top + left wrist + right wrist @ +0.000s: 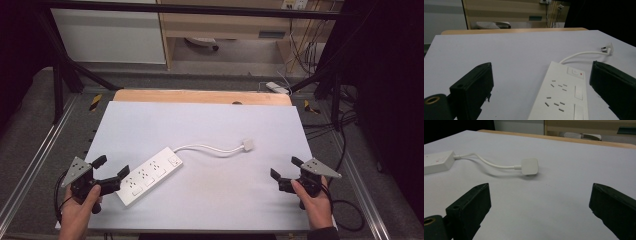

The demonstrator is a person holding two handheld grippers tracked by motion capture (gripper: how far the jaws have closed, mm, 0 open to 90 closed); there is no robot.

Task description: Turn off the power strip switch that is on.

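The power strip (149, 176) lies on the tabletop (210, 125), long axis running from 7 to 1 o'clock, its near end just beside the left hand-held gripper (111, 168), whose jaws gape empty. The plug (247, 145) sits at 11 o'clock from the right hand-held gripper (285, 168), also spread empty and well apart from the strip, so the left is nearer.

Left tongs (112, 167): you hold them low at your left, jaws spread wide.
Right tongs (285, 168): at your right, jaws likewise apart, gripping nothing.
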